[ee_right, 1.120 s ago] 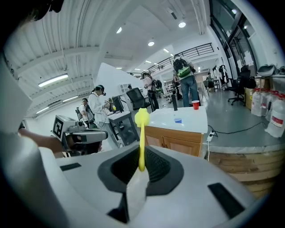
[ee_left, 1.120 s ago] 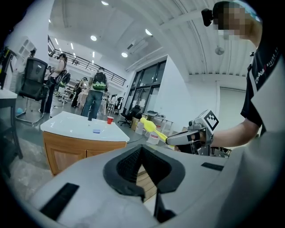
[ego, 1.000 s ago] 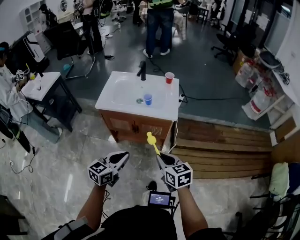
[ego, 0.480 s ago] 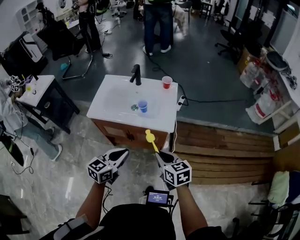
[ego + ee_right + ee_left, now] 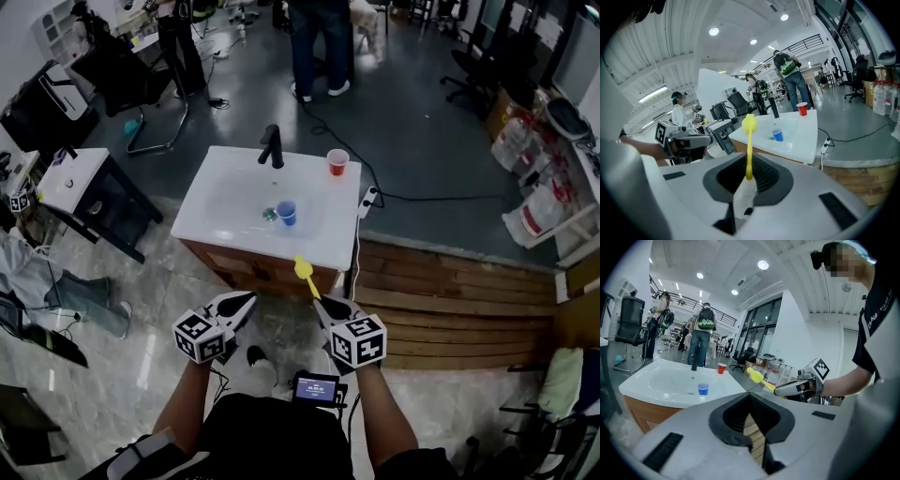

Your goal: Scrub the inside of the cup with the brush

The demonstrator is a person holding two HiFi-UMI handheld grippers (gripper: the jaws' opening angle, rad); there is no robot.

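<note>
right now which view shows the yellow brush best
The right gripper view: the brush stands close and whole, handle clamped in the right gripper. The head view shows it small from above; the left gripper view shows it sideways and farther off.

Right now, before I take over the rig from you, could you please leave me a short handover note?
Left gripper: shut, empty.
Right gripper: shut on the yellow brush, brush head pointing toward the sink.
Blue cup: upright in the sink basin. A red cup stands on the back rim, right of the faucet.
Done: brush in hand.
Left: step up to the sink, steady the blue cup, scrub its inside. Neither gripper is at the sink yet.
</note>
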